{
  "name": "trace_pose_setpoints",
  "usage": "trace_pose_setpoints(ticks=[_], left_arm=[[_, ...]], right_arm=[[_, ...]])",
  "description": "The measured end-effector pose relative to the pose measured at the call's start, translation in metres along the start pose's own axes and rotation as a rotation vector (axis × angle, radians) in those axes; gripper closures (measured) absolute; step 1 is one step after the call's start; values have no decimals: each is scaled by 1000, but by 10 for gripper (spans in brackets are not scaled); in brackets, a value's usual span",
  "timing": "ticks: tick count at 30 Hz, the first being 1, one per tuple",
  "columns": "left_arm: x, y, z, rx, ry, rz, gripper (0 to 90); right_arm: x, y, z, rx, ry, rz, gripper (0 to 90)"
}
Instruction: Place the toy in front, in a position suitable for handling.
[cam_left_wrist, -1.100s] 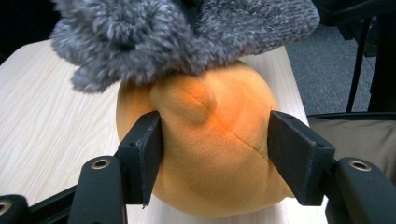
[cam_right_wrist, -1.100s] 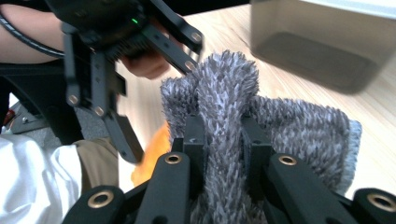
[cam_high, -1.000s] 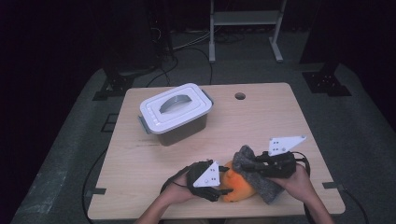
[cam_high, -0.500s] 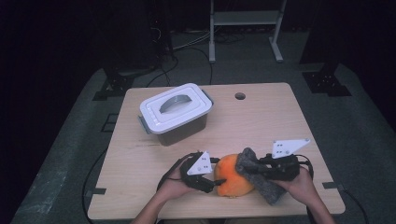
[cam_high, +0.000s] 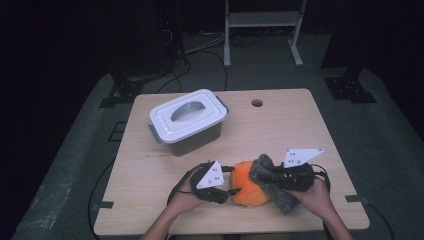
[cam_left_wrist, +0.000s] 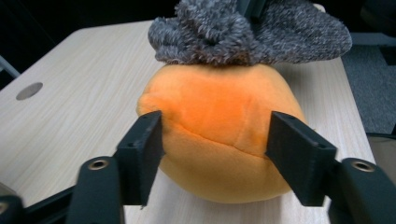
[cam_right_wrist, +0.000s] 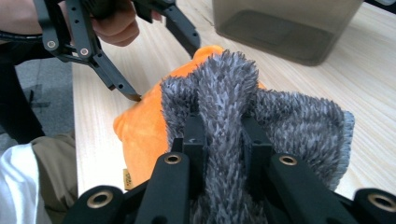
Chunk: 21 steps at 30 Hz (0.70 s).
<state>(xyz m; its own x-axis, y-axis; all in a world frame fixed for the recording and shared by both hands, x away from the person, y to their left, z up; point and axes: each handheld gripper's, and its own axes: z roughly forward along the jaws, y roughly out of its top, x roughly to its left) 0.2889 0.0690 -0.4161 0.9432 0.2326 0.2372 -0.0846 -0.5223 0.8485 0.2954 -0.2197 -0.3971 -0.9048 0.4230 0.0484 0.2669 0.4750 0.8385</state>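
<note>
An orange plush ball (cam_high: 249, 189) rests on the wooden table (cam_high: 300, 130) near its front edge. My left gripper (cam_high: 231, 186) lies at the ball's left. Its jaws have just been closing, and its pads (cam_left_wrist: 142, 154) press on both sides of the orange plush ball (cam_left_wrist: 219, 135). A grey fuzzy cloth (cam_high: 272, 182) drapes over the ball's right side and top. My right gripper (cam_high: 272, 175) is shut on a bunched fold of the grey cloth (cam_right_wrist: 224, 93), seen up close between the jaws of the right gripper (cam_right_wrist: 224, 135). The left gripper (cam_right_wrist: 163, 70) meets the orange ball (cam_right_wrist: 140, 126) there too.
A lidded plastic container (cam_high: 187, 122) with a grey handle stands at the table's back left; its dark wall (cam_right_wrist: 285, 28) is just beyond the cloth. A cable hole (cam_high: 257, 103) sits near the far edge. A person's hand (cam_high: 315, 195) holds each gripper.
The left gripper has slid a little to the left, off the front of the ball, so more orange shows. The right gripper and grey cloth have stayed put.
</note>
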Motion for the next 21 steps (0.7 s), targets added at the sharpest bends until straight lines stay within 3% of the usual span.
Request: trace_pose_setpoints(ticks=[4, 7, 11, 13, 14, 21], left_arm=[[-3, 2, 2, 4, -10, 19, 364], [-5, 0, 7, 42, -6, 29, 382], [-3, 0, 9, 26, -5, -9, 384], [-3, 0, 10, 28, -1, -16, 381], [-2, 0, 10, 33, 3, -24, 379], [0, -2, 9, 50, 13, -39, 362]], right_arm=[[-1, 0, 0, -3, -18, 1, 753], [-1, 1, 0, -10, -20, 9, 753], [20, 15, -1, -48, -2, -54, 754], [27, 21, 4, -37, 5, -80, 754], [31, 22, 11, 0, -2, -102, 754], [26, 12, 15, 27, 4, -84, 754]])
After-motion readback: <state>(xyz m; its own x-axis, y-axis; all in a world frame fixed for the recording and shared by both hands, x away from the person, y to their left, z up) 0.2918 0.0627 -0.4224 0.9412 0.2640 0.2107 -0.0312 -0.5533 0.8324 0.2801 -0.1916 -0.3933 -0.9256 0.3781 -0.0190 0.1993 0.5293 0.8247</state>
